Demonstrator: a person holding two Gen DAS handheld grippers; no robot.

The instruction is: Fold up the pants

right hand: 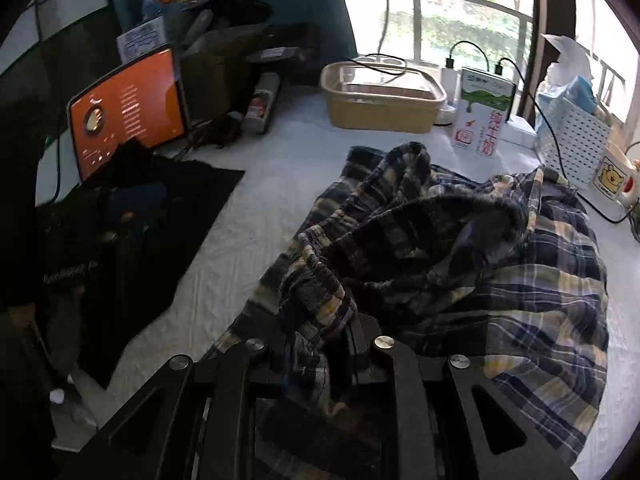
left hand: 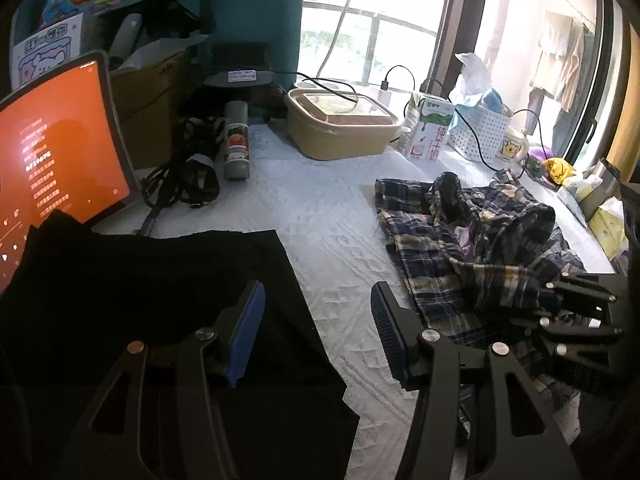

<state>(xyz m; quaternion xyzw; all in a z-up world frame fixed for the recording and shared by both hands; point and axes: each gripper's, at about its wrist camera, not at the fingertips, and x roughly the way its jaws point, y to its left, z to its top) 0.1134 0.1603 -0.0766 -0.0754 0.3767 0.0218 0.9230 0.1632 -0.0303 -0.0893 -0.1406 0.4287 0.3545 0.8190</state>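
Observation:
Crumpled plaid pants (left hand: 476, 248) in navy, cream and white lie on the white quilted table cover (left hand: 332, 216), to the right. My left gripper (left hand: 318, 320) is open and empty, hovering over the cover between the plaid pants and a flat black garment (left hand: 160, 300) on the left. My right gripper (right hand: 320, 344) is shut on a bunched edge of the plaid pants (right hand: 460, 248), with cloth pulled up between its jaws. The right gripper also shows in the left wrist view (left hand: 560, 304) at the pants' near right side.
An orange-screen tablet (left hand: 52, 152) stands at the left. Along the back are a tan lidded container (left hand: 340, 124), a milk carton (left hand: 430, 128), a white perforated basket (left hand: 480, 132), a spray can (left hand: 237, 144), black cables (left hand: 184, 176) and a cardboard box (left hand: 148, 92).

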